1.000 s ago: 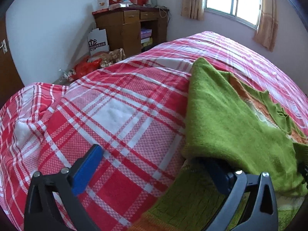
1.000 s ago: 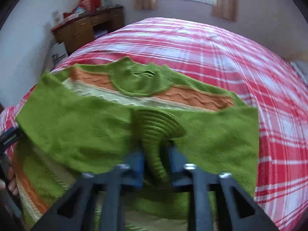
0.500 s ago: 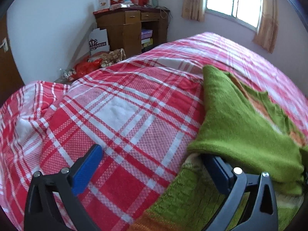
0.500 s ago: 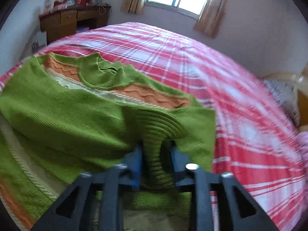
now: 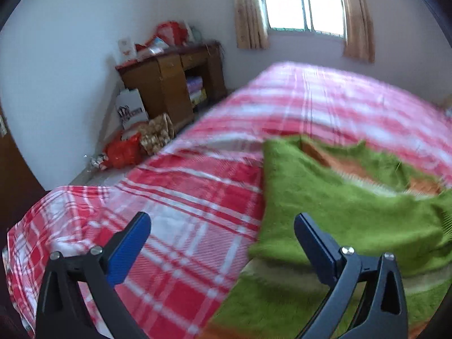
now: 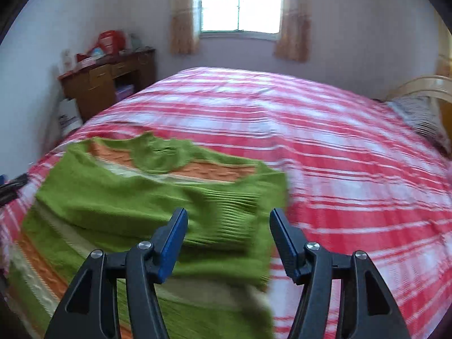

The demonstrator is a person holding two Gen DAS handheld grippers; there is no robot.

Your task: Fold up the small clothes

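Note:
A small green knit sweater (image 6: 127, 197) with orange and cream stripes lies on the red plaid bed; both sleeves are folded in across its body. It also shows at the right of the left wrist view (image 5: 353, 214). My right gripper (image 6: 228, 226) is open and empty, raised just above the ribbed sleeve cuff (image 6: 234, 212). My left gripper (image 5: 221, 231) is open and empty, raised over the sweater's left edge, its right finger over green knit and its left over bedspread.
The red and white plaid bedspread (image 6: 339, 155) covers a large bed. A brown wooden desk (image 5: 169, 84) with clutter stands against the far wall, bags (image 5: 132, 141) on the floor beside it. A window with curtains (image 6: 240, 2) is behind. A pillow (image 6: 421, 115) lies far right.
My right gripper opened and let go of the sleeve cuff, which now lies across the sweater. Both grippers lifted and pulled back; the left finger came out from under the folded sleeve.

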